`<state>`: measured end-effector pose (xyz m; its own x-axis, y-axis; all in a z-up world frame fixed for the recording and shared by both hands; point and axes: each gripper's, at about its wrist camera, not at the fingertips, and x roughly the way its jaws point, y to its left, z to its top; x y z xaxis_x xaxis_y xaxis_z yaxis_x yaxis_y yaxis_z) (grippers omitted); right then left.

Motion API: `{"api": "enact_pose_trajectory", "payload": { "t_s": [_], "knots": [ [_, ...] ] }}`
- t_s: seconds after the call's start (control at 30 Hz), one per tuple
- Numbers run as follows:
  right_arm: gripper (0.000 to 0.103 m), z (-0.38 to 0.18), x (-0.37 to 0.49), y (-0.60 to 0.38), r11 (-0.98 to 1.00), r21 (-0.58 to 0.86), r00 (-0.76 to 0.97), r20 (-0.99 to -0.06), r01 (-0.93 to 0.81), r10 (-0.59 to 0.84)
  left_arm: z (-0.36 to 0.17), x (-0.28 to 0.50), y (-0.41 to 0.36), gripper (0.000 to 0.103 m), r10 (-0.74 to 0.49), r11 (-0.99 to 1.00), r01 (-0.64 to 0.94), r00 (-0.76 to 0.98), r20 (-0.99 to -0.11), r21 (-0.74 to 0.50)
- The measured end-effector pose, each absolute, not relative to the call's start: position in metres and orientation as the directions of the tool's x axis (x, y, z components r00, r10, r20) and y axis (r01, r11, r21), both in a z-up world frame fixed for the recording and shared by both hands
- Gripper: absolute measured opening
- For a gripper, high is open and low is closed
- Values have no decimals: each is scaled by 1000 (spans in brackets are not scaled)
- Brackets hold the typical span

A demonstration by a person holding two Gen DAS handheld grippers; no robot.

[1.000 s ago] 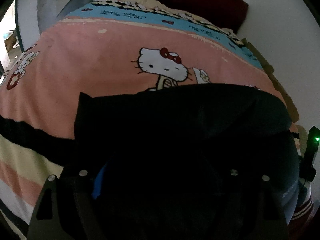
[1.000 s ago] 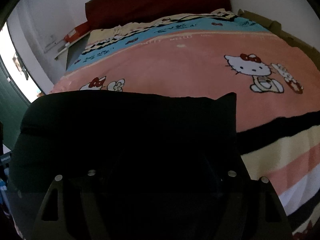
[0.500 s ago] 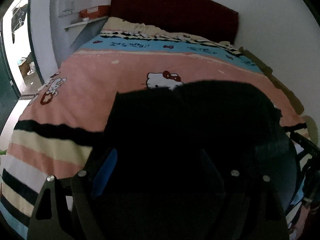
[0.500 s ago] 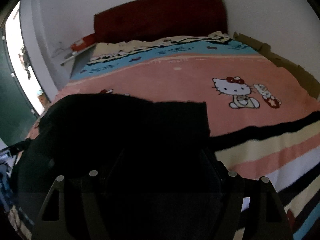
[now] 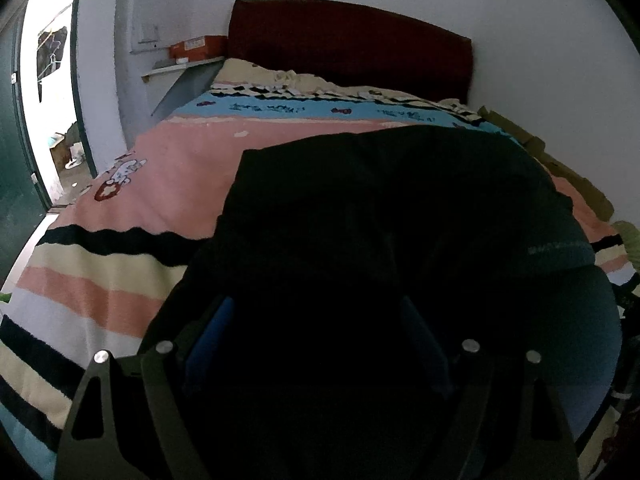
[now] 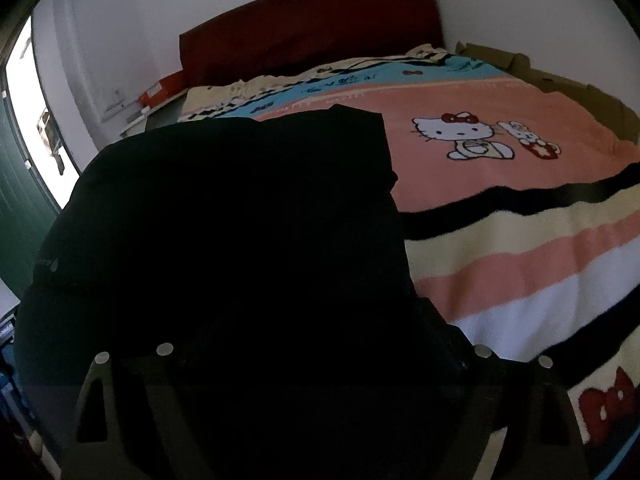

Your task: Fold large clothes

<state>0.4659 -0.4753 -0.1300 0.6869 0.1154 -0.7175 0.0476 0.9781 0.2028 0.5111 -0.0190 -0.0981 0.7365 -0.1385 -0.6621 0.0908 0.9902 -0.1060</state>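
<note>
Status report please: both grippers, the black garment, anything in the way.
Left gripper: state unreadable in dark cloth. Right gripper: jaws opening. Black fabric garment bunched on pink cartoon-cat blanket. Nothing obstructing.

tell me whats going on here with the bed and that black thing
A person is folding a large black garment on a bed covered by a pink cartoon-cat blanket, with a handheld gripper in each hand. The garment lies in front of both grippers, bunched over the blanket's striped end. The left gripper shows blue pads spread wide with dark cloth between them. The right gripper's jaws are opening; its fingertips are lost against the black cloth, so a hold cannot be told.
</note>
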Motion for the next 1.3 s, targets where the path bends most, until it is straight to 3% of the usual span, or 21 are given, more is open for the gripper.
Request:
{"api": "enact_pose_trajectory", "payload": {
  "t_s": [0.87, 1.3],
  "knots": [
    [98, -133, 445, -491, 969, 205, 634, -770, 136, 74, -92, 487, -13, 85, -66, 997, 78, 726, -685, -14],
    [101, -82, 375, -524, 967, 168, 621, -784, 193, 12, -57, 422, 49, 85, -103, 993, 25, 695, -712, -119]
  ]
}}
